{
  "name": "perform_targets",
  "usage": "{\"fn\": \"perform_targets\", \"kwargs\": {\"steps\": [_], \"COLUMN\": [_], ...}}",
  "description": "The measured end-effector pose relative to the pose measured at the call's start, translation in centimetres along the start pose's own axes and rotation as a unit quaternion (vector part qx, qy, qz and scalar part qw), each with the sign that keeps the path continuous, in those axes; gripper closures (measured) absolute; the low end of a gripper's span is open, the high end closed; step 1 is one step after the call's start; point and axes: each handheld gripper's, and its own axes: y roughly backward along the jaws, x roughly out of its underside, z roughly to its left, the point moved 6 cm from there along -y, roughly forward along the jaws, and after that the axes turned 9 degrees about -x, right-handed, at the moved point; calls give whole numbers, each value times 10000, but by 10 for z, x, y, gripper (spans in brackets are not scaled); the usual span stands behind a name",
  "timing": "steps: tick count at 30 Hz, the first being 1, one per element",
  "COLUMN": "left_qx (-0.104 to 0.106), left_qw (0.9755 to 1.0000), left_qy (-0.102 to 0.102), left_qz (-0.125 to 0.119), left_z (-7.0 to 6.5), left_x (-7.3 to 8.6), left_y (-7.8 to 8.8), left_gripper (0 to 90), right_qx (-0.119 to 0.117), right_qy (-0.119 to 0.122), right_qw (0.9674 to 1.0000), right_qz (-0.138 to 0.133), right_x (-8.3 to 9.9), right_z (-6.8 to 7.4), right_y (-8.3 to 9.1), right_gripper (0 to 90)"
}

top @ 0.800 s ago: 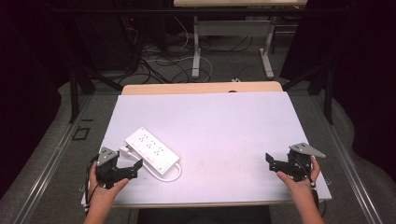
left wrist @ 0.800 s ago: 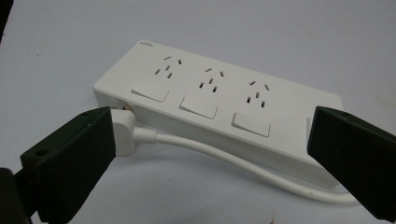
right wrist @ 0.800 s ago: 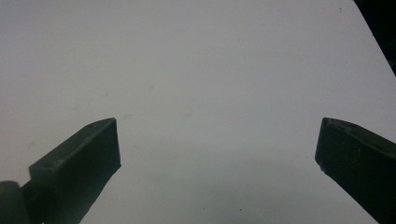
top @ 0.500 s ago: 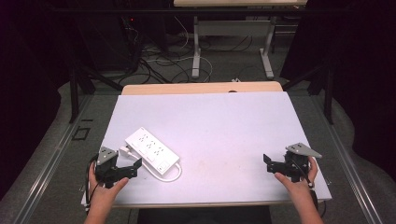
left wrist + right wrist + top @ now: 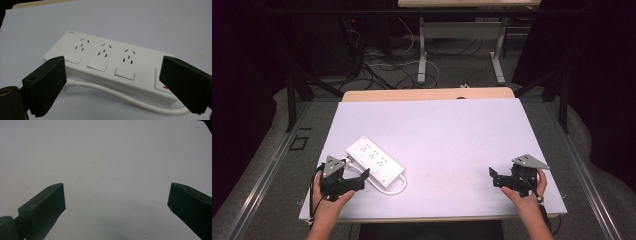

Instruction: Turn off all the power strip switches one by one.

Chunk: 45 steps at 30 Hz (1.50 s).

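1. The left gripper sits at the near left of the white table, jaws spread wide and empty. Right in front of it, near but not touching, lies the white power strip, angled across the board.

2. In the left gripper view the power strip spans almost the full gap between the jaws. Risk one: a closing on the long side looks too wide a bite. One pad would then shove the strip across the smooth table instead of clamping it.

3. The white cord loops along the strip's near edge, between the jaws and the body. If the gripper goes in low, a jaw may pinch the cord alone, and the strip would drag or swing behind it.

4. Three rocker switches line the top face, with a red-marked one at the far end. A pad landing on them could flip one, or slip off the glossy plastic.

5. The right gripper waits well apart at the near right, jaws also wide with nothing between them, over bare table. With no second hold, a one-ended lift may tilt the strip and let it twist out.

6. The strip lies close to the table's near edge, so a hard nudge could send it towards the drop.
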Motion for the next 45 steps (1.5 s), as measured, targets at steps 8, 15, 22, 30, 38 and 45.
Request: {"fn": "perform_targets", "kwargs": {"steps": [8,15,22,30,38,45], "left_qx": [-41,28,165,421,428,378], "left_qw": [10000,10000,9998,9990,9986,9984], "left_qy": [-77,-78,62,69,66,179], "left_qz": [-25,-11,34,107,313,374], "left_z": [-7,-6,-10,-23,-29,-32], "left_x": [-3,-6,-7,-14,-20,-28], "left_y": [2,1,-1,-7,-12,-14], "left_gripper": [263,317,354,418,456,554], "right_qx": [-37,-43,-122,-138,-65,-80], "right_qy": [-1,52,134,253,202,173], "right_qw": [10000,10000,9998,9995,9997,9997], "right_qz": [-11,40,106,158,126,136], "right_x": [0,2,3,4,4,5], "right_z": [5,8,9,11,10,10], "right_y": [1,1,0,-1,-1,0], "right_gripper": [40,61,67,68,69,71]}}
